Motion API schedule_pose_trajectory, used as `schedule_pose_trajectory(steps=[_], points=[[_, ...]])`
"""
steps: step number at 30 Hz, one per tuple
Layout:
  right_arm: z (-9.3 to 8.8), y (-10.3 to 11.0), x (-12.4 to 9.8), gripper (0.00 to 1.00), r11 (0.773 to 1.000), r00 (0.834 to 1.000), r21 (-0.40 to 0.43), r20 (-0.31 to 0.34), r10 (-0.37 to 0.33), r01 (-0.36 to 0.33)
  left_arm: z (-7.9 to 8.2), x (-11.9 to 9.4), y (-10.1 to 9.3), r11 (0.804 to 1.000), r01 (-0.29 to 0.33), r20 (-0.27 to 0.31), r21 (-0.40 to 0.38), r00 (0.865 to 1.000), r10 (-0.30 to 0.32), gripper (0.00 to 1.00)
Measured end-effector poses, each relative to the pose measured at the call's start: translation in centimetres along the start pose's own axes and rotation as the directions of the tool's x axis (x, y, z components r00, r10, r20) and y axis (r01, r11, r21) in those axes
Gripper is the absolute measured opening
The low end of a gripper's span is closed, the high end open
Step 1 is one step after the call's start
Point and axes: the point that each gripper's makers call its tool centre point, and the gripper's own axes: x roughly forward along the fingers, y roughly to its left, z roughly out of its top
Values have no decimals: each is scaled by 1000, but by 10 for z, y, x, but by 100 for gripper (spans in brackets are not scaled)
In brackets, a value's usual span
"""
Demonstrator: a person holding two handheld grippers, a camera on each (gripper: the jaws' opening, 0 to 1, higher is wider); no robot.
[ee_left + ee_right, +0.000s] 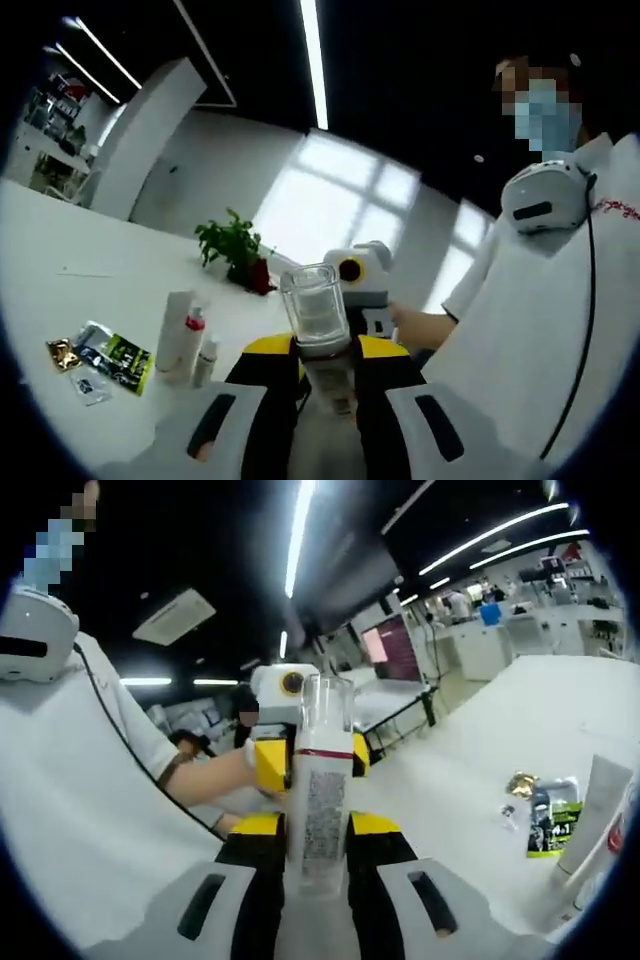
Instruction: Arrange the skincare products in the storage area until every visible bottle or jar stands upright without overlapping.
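In the lower centre of the left gripper view, the left gripper (322,375) clamps a clear-capped bottle (318,315). The right gripper view shows the right gripper (318,855) grasping that bottle's labelled white body at lower centre. A white tube (176,330) and small red-capped bottle (195,335) stand on the white table (90,260) at lower left, beside flat sachets (100,358).

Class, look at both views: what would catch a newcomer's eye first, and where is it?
A clear bottle with a red band and printed label stands out, clamped centrally between both claws, left and right. On the white table stand a white tube and small bottles, with sachets beside them.
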Motion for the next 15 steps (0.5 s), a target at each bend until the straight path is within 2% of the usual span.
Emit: schedule_pose_trajectory(steps=[3,9,11,13,15], points=[[5,-1,-1,21,1000,1000,-5,23,-19,19,3,0,1,1000,-2,13,-12,1000,2,16],[5,-6,1,20,997,998,-33,16,-64,65,3,-1,7,999,-20,24,-42,1000,21,16],[6,-10,1,20,996,996,-28,25,-88,89,7,-1,12,997,-46,49,-61,998,49,16],[8,-18,1,20,988,988,-37,26,-150,151,9,0,21,992,-100,71,-75,992,105,17],[8,-29,0,20,971,973,-54,24,-230,231,10,1,31,983,-168,86,-72,981,174,18]])
